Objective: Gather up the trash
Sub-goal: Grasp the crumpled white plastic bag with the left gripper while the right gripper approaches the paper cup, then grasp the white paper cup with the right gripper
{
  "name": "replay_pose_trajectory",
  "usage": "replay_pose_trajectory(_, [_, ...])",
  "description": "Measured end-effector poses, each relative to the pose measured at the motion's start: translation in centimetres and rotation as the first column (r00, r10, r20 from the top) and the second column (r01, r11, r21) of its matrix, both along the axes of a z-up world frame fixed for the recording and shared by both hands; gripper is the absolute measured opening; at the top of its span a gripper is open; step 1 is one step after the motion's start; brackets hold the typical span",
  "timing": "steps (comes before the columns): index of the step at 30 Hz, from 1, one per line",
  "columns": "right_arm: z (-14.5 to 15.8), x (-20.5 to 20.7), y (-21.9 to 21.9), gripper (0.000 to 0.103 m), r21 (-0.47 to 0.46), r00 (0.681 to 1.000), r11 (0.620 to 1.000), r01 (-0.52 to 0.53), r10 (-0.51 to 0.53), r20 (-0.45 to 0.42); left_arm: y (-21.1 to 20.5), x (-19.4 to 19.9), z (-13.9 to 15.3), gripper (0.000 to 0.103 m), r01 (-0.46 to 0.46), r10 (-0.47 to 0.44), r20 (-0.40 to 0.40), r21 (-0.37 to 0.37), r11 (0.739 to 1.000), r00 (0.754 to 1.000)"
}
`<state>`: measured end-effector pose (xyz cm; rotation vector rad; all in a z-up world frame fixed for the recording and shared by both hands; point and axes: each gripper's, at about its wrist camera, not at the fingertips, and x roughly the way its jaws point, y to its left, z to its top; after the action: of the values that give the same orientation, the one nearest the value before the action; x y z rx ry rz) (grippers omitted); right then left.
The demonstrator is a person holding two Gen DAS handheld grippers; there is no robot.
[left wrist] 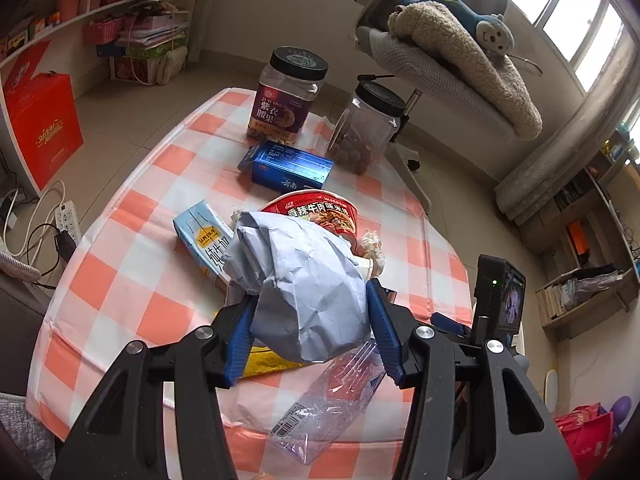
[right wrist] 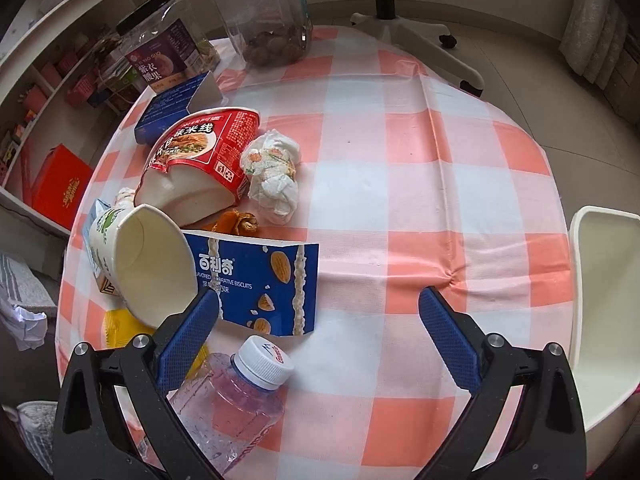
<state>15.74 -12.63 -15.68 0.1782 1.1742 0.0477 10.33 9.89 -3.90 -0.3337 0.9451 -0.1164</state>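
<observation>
My left gripper [left wrist: 308, 292] is shut on a crumpled ball of pale blue paper [left wrist: 304, 284] and holds it above the checked table [left wrist: 132, 264]. Under it lie a crushed clear bottle [left wrist: 328, 400], a milk carton [left wrist: 204, 240], a red noodle bowl [left wrist: 316, 212] and a yellow wrapper [left wrist: 268, 364]. My right gripper [right wrist: 320, 300] is open and empty over the table. Near its left finger lie a paper cup [right wrist: 148, 264] on its side, a blue biscuit box [right wrist: 260, 280], the bottle [right wrist: 236, 396], the noodle bowl [right wrist: 200, 156], a crumpled tissue [right wrist: 272, 172] and orange peel [right wrist: 236, 220].
Two black-lidded jars [left wrist: 288, 96] [left wrist: 368, 128] and a blue box [left wrist: 286, 166] stand at the table's far side. A white bin [right wrist: 604, 300] stands at the right table edge. An office chair [left wrist: 436, 68] is behind the table; shelves line the left wall.
</observation>
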Motion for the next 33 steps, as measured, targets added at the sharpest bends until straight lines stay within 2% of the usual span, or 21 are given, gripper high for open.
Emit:
replay_pose_trajectory(4, [1.8,-0.1,0.6,0.096,0.055,0.997,0.998,-0.026,0.022,0.069,1.4,-0.8,0.5,0.052,-0.026,0.027,0.02,-0.022,0.999,0.999])
replay_pose_trajectory(8, [3.8,-0.8,1.1,0.095,0.177,0.991,0.983,-0.056,0.033,0.13,2.0,-1.1,1.1,0.052,-0.036,0.036,0.04,-0.016,0.999,0.999])
replay_pose_trajectory(13, [3.9,-0.1,3.7,0.095,0.101,0.973,0.982,-0.157,0.136,0.188,2.2,-1.0,1.0,0.052,-0.043,0.043,0.043,0.001,0.999,0.998])
replay_pose_trajectory(20, [1.2,1.1,6.5,0.092,0.088,0.957,0.962,-0.259,0.243,0.159,3.1,-0.8,0.2,0.052,-0.071,0.07,0.021,0.007,0.997,0.997])
replay_pose_trajectory(23, [1.2,0.8,7.7,0.064,0.107,0.934,0.937,-0.334,0.313,0.175,3.1,-0.7,0.2,0.052,-0.07,0.069,0.021,0.011,0.998,0.997])
replay_pose_trajectory(25, [1.7,0.4,8.2,0.053,0.085,0.923,0.932,-0.353,0.332,0.196,3.0,-0.6,0.1,0.052,-0.067,0.067,0.018,0.015,0.998,0.998])
replay_pose_trajectory(27, [2.3,0.0,8.2,0.036,0.096,0.917,0.926,-0.366,0.34,0.208,3.0,-0.6,0.0,0.052,-0.069,0.068,0.015,0.02,0.997,0.998])
replay_pose_trajectory(30, [3.6,-0.7,8.1,0.026,0.088,0.912,0.926,-0.366,0.338,0.233,3.0,-0.6,0.1,0.052,-0.074,0.074,0.021,0.022,0.997,0.997])
replay_pose_trajectory(33, [4.5,-1.5,7.8,0.025,0.071,0.908,0.931,-0.358,0.33,0.256,2.7,-0.7,0.3,0.052,-0.081,0.079,0.034,0.032,0.996,0.996])
